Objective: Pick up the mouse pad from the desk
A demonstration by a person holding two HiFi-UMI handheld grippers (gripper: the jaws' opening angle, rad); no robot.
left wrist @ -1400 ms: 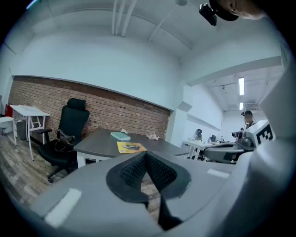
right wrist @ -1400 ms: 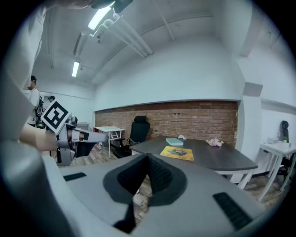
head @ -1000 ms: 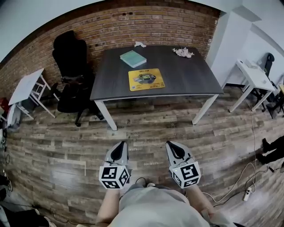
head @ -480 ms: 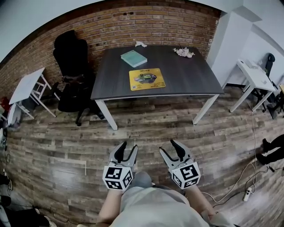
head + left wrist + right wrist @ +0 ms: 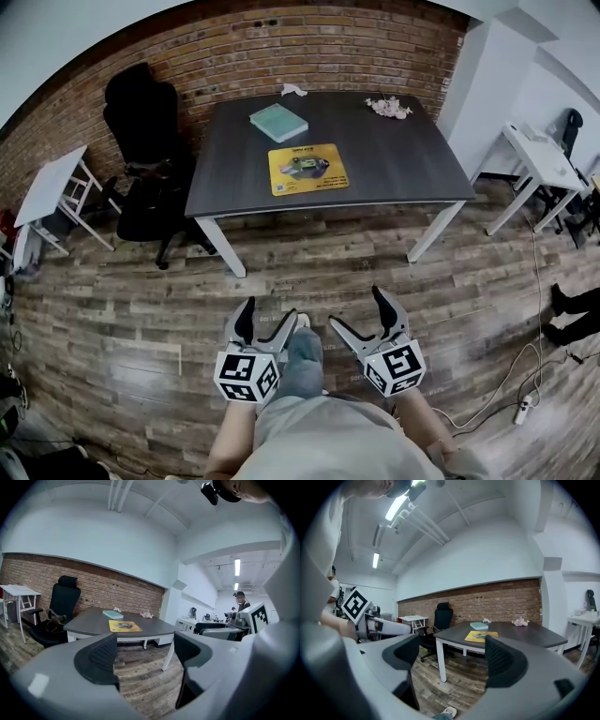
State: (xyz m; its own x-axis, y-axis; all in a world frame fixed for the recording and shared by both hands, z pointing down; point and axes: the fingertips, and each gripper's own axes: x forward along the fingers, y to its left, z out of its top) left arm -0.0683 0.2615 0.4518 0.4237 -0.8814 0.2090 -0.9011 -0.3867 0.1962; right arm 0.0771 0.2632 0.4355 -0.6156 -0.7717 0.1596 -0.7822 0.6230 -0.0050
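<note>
Mouse pad (image 5: 307, 169): yellow, flat on table (image 5: 412, 159), near front edge; teal book (image 5: 278, 122) near, behind it.
Left hand-held gripper (image 5: 268, 314), right hand-held gripper (image 5: 358, 309): both empty, jaws just spread wide, well apart from table.
Risk: thin pad gives no edge to grip, so jaws likely skid and shove it toward book.

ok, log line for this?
left gripper: jaws just opening, empty | right gripper: jaws just opening, empty | mouse pad: on desk, untouched
</note>
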